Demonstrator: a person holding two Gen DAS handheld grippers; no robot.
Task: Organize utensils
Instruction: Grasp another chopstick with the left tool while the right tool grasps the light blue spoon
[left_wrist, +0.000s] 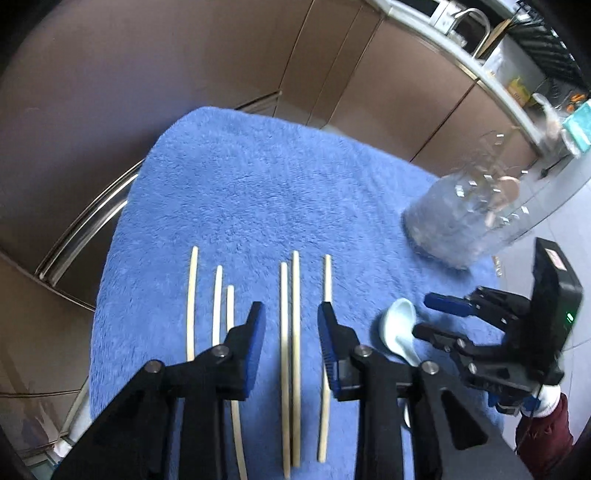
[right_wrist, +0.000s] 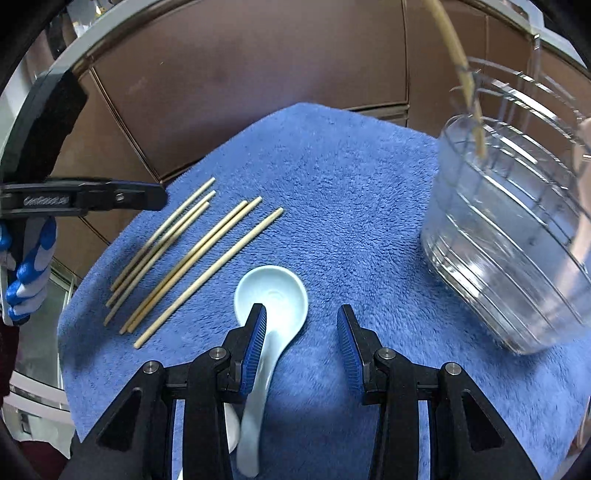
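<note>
The sorting looks barely begun: one chopstick (right_wrist: 466, 79) stands in the clear utensil holder (right_wrist: 517, 236) at the right of the blue towel (right_wrist: 332, 177), while six chopsticks (right_wrist: 192, 258) lie in a row on the towel and the pale ceramic spoon (right_wrist: 273, 295) lies just beside them. The left gripper (left_wrist: 291, 314) hovers low with its fingers spread around the middle pair of chopsticks, gripping nothing. The right gripper (right_wrist: 302, 317), also spread and empty, hangs over the spoon, one finger above its handle.
</note>
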